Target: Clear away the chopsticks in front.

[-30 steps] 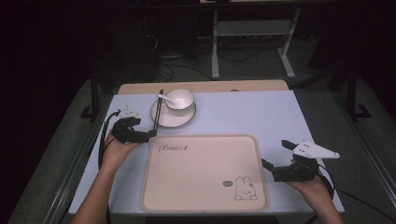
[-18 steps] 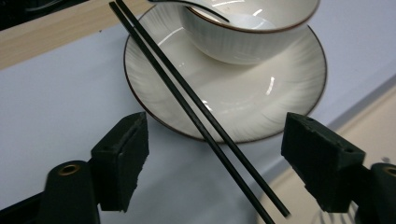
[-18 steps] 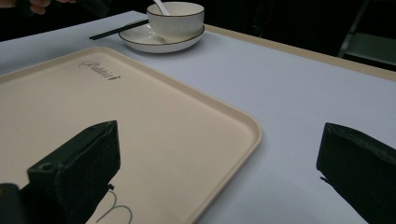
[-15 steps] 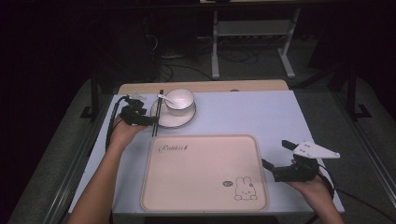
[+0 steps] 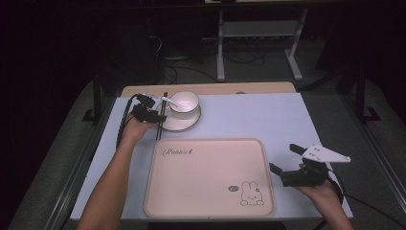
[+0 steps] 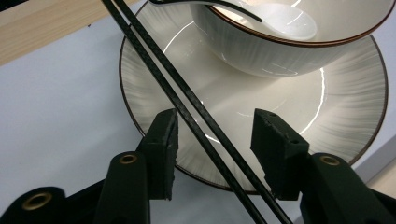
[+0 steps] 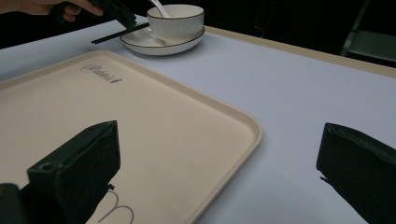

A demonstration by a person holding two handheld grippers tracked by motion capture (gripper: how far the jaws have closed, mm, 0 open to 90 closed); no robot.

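Left claw (image 6: pixel 212 140) is spread wide around two black chopsticks (image 6: pixel 196 112) lying across the plate (image 6: pixel 289 107), while the right claw (image 5: pixel 287 165) waits wide apart by the tray (image 5: pixel 201 201).

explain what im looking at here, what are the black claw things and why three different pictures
A person sits at a table with a hand-held two-jaw gripper in each hand. One camera looks down from above; one more rides on each gripper, looking along its jaws.

On the table: a beige rabbit tray, and a plate carrying a bowl with a white spoon. Black chopsticks lie across the plate's edge.

The left gripper is open, jaws either side of the chopsticks, not gripping. The right gripper is open beside the tray, holding nothing.
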